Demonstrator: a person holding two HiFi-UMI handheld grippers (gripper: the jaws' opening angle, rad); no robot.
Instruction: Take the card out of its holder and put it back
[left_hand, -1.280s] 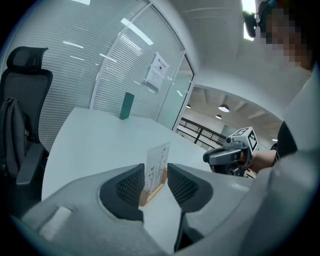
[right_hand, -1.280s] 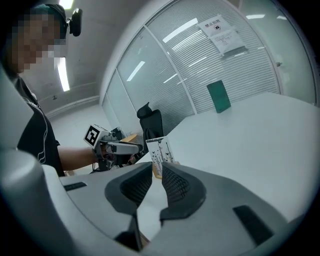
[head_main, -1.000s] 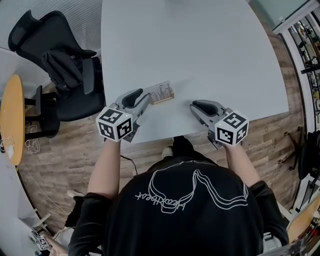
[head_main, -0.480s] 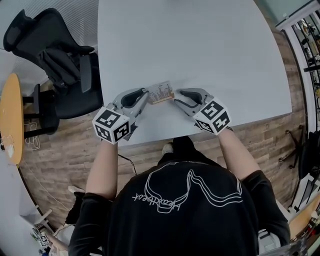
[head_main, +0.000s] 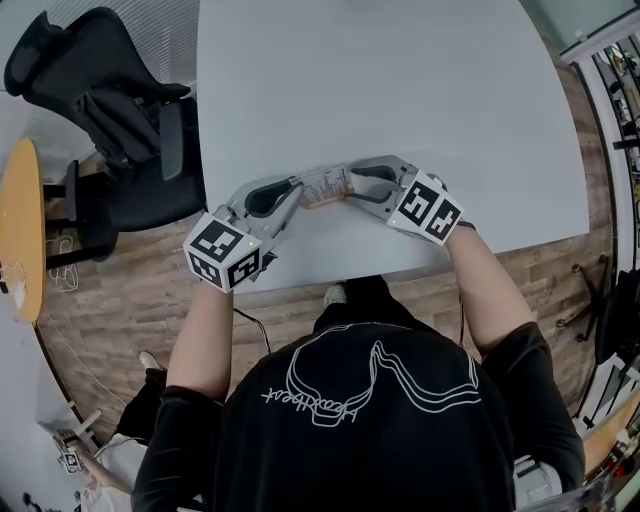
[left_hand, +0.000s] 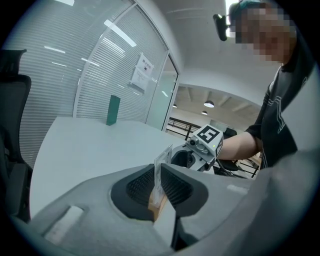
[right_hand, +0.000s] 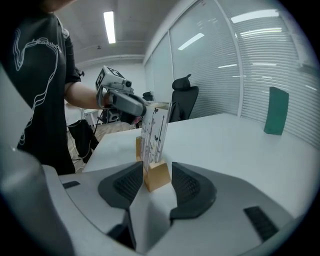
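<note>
Card (right_hand: 154, 131) upright in holder (right_hand: 160, 178); left hand-held gripper (left_hand: 158, 176) just closed, clamped on card; right hand-held gripper (head_main: 354, 186) just opened wide, straddling holder, not touching. Risk: unpinned holder may lift along.

Head view looks down; 2 opposed gripper views share the card (head_main: 325, 186).

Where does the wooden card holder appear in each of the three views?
Head view: the card holder is at the centre, near the table's front edge.
Left gripper view: low centre, between the jaws.
Right gripper view: low centre, between the jaws.
Shared landmark: the white table.
</note>
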